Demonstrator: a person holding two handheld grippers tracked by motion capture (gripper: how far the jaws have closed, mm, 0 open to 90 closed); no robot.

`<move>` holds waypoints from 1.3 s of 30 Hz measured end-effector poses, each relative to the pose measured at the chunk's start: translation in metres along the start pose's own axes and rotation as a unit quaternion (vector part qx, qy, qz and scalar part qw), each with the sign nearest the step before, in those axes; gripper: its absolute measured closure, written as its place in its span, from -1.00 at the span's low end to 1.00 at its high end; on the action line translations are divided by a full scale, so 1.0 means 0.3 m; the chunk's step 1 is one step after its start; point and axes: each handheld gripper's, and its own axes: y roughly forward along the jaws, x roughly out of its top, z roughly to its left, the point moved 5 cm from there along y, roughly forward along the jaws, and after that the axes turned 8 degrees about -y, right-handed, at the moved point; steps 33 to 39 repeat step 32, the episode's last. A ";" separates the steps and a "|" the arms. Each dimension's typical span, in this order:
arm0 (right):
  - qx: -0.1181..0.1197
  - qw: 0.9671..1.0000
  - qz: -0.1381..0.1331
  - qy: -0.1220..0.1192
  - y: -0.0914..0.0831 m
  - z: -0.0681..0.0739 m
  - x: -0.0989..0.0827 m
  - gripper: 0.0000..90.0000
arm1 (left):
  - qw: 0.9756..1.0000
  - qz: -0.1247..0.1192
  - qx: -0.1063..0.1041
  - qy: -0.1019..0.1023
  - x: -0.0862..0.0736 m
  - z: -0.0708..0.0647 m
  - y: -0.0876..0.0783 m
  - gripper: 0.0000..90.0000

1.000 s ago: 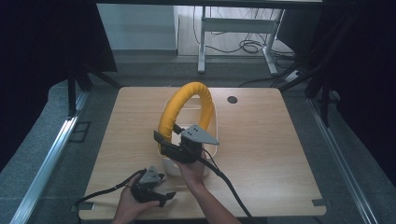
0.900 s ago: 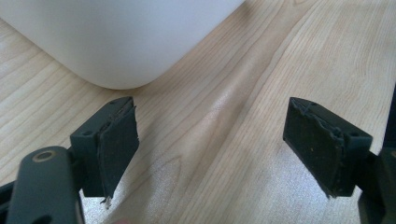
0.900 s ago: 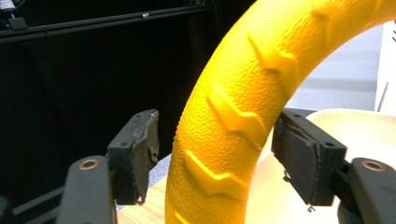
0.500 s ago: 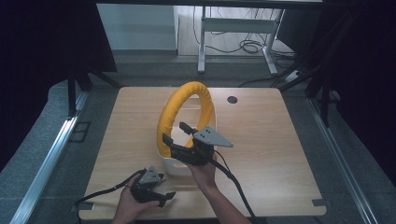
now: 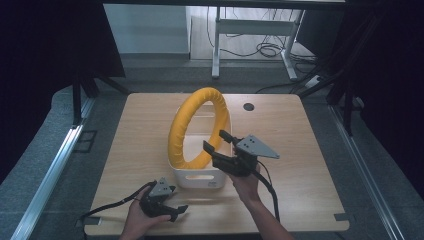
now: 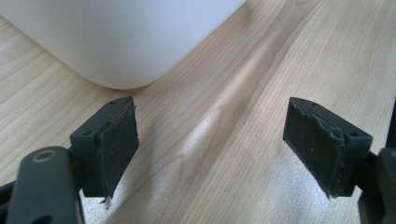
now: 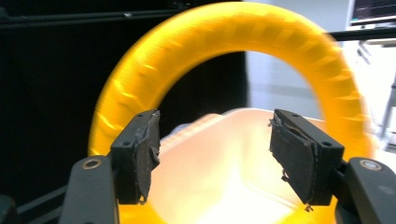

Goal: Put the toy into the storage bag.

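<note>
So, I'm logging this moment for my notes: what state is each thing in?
Yellow ring: upright on edge in the bin, not gripped.
White bin: upright on the table, open-topped.
Left gripper: open, empty, low over the table.
Right gripper: open, empty, by the ring.

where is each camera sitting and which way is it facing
High view: above the person's side, looking forward and down on the table; both forearms, left gripper, right gripper.
Left gripper view: low over the tabletop, toward the white bin; own open jaws.
Right gripper view: facing the yellow ring; own open jaws.
All show the bin.
</note>
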 end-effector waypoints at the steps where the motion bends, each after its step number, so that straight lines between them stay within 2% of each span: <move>1: -0.012 1.000 0.005 -0.008 -0.029 -0.037 -0.016 -0.22 | 1.000 0.000 0.001 0.000 0.001 0.000 -0.002 -0.59; 3: -0.016 1.000 0.008 -0.013 -0.043 -0.055 -0.025 -0.21 | 1.000 0.000 0.001 0.000 0.001 0.001 -0.002 -0.59; 4: -0.029 0.999 0.015 -0.021 -0.075 -0.098 -0.048 -0.18 | 1.000 0.000 0.002 0.000 0.001 0.001 -0.002 -0.59; 7: -0.036 0.999 0.021 -0.022 -0.099 -0.131 -0.067 -0.15 | 1.000 -0.001 0.003 -0.001 0.002 0.001 -0.002 -0.59; 8: -0.040 0.999 0.024 -0.021 -0.111 -0.148 -0.078 -0.13 | 1.000 -0.001 0.003 -0.001 0.002 0.001 -0.001 -0.59; 9: -0.049 0.998 0.031 -0.020 -0.137 -0.185 -0.103 -0.10 | 1.000 -0.001 0.003 -0.001 0.001 0.001 -0.001 -0.59; 13: -0.056 0.998 0.039 -0.014 -0.166 -0.223 -0.137 -0.06 | 1.000 0.000 0.004 0.000 0.001 0.002 -0.002 -0.59; 14: -0.063 0.997 0.044 -0.011 -0.187 -0.253 -0.167 -0.03 | 1.000 0.000 0.004 -0.001 0.001 0.002 -0.001 -0.59; 19: -0.075 0.996 0.052 0.012 -0.217 -0.297 -0.228 0.01 | 1.000 0.001 0.005 -0.001 0.001 0.002 0.001 -0.59; 21: -0.077 0.995 0.064 0.004 -0.217 -0.306 -0.239 0.02 | 1.000 0.003 0.004 0.001 0.000 0.002 0.000 -0.59; 39: -0.071 0.995 0.065 0.001 -0.227 -0.304 -0.249 0.01 | 1.000 0.003 0.003 0.000 -0.001 0.001 0.004 -0.59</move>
